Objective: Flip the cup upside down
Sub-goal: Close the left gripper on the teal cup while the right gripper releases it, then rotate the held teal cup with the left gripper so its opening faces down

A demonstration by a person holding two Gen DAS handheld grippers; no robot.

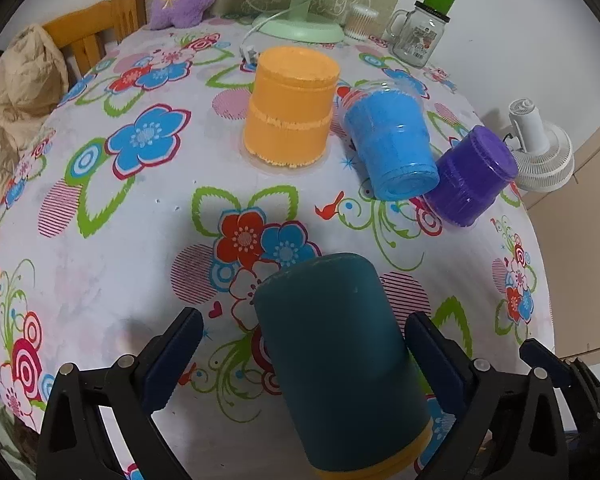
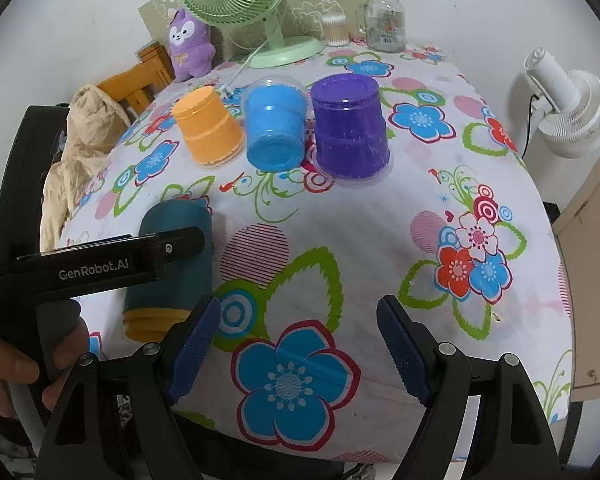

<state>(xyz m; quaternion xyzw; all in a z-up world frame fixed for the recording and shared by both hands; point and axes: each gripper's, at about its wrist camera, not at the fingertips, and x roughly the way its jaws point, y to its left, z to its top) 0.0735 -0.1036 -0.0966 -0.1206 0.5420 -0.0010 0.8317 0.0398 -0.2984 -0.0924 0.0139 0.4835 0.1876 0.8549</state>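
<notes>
A dark teal cup with a yellow rim [image 1: 340, 364] stands upside down on the flowered tablecloth, base up, rim on the cloth. My left gripper [image 1: 304, 344] is open around it, with a gap between each finger and the cup. The cup also shows in the right wrist view [image 2: 172, 268], partly behind the left gripper's body. My right gripper [image 2: 298, 344] is open and empty above the cloth near the front edge. An orange cup [image 1: 290, 108], a blue cup [image 1: 392, 140] and a purple cup [image 1: 470, 176] stand upside down further back.
A green desk fan [image 2: 236, 4], a purple plush toy [image 2: 190, 46], a glass jar with a green lid [image 2: 384, 20] and a cotton swab box [image 2: 335, 30] line the table's back. A white fan [image 2: 568, 108] stands off the right edge. A wooden chair with beige cloth [image 2: 84, 140] is at left.
</notes>
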